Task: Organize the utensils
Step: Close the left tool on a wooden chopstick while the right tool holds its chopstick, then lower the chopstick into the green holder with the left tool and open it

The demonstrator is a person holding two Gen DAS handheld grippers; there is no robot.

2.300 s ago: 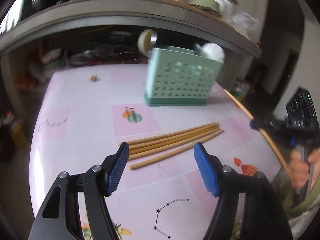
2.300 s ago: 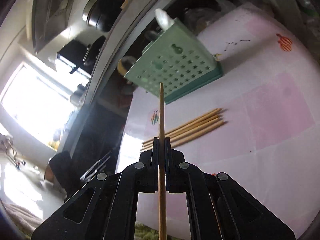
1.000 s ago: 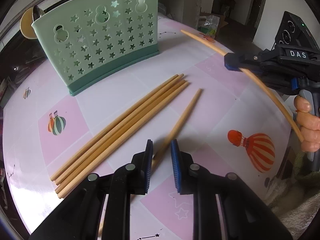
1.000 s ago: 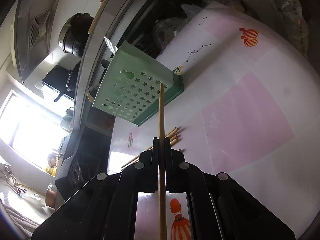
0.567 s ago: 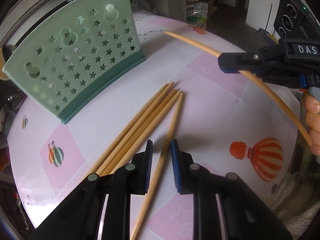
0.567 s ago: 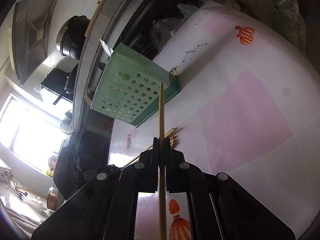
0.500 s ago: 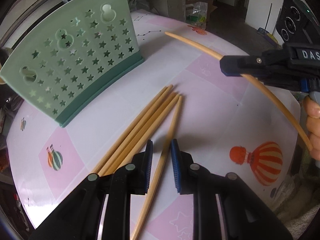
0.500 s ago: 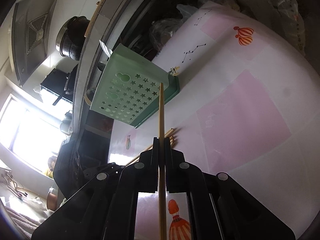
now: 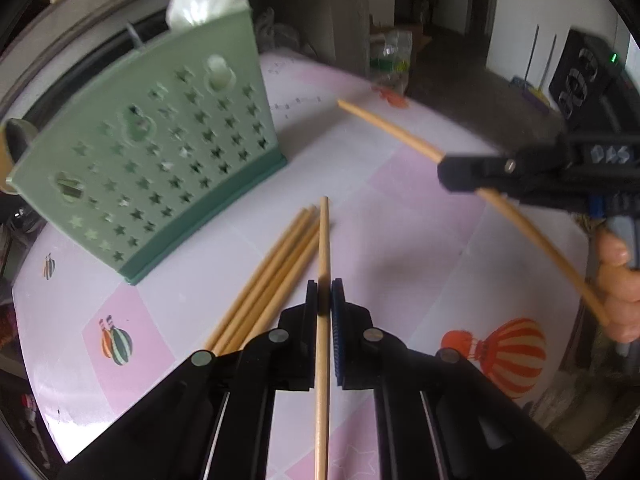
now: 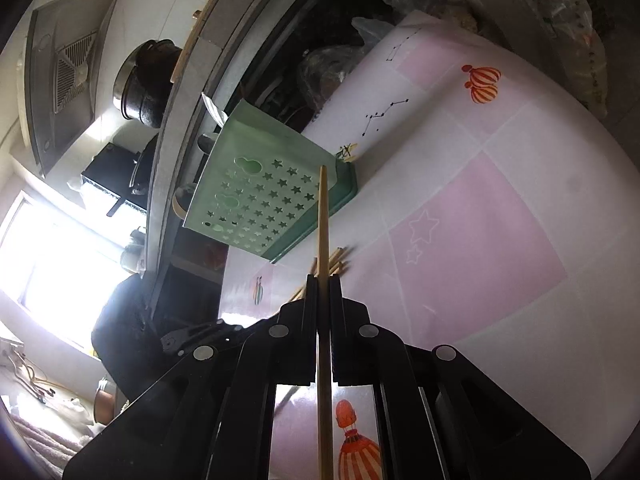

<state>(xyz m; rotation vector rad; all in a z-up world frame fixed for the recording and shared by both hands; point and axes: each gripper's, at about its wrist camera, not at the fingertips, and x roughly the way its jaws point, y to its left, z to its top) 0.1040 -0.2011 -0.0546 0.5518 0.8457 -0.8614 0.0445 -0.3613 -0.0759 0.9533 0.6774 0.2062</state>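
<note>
My left gripper [image 9: 325, 300] is shut on a wooden chopstick [image 9: 324, 248] that points forward along its fingers, lifted off the table. Several more chopsticks [image 9: 272, 276] lie side by side on the pink tablecloth just left of it. A green utensil holder with star holes [image 9: 160, 168] stands behind them, with a white spoon [image 9: 204, 0] sticking out. My right gripper [image 10: 324, 280], also seen in the left wrist view [image 9: 460, 176], is shut on another chopstick [image 10: 323, 216] held in the air to the right of the holder [image 10: 260, 204].
The table has a pink and white cloth with balloon prints [image 9: 508, 352]. A shelf with clutter runs behind the holder [image 10: 320, 68]. A counter with a black pot [image 10: 144, 84] lies above. The table edge drops off at the right [image 9: 568, 400].
My left gripper closed on one chopstick and has lifted and turned it away from the others. The right gripper keeps its chopstick and has shifted slightly.
</note>
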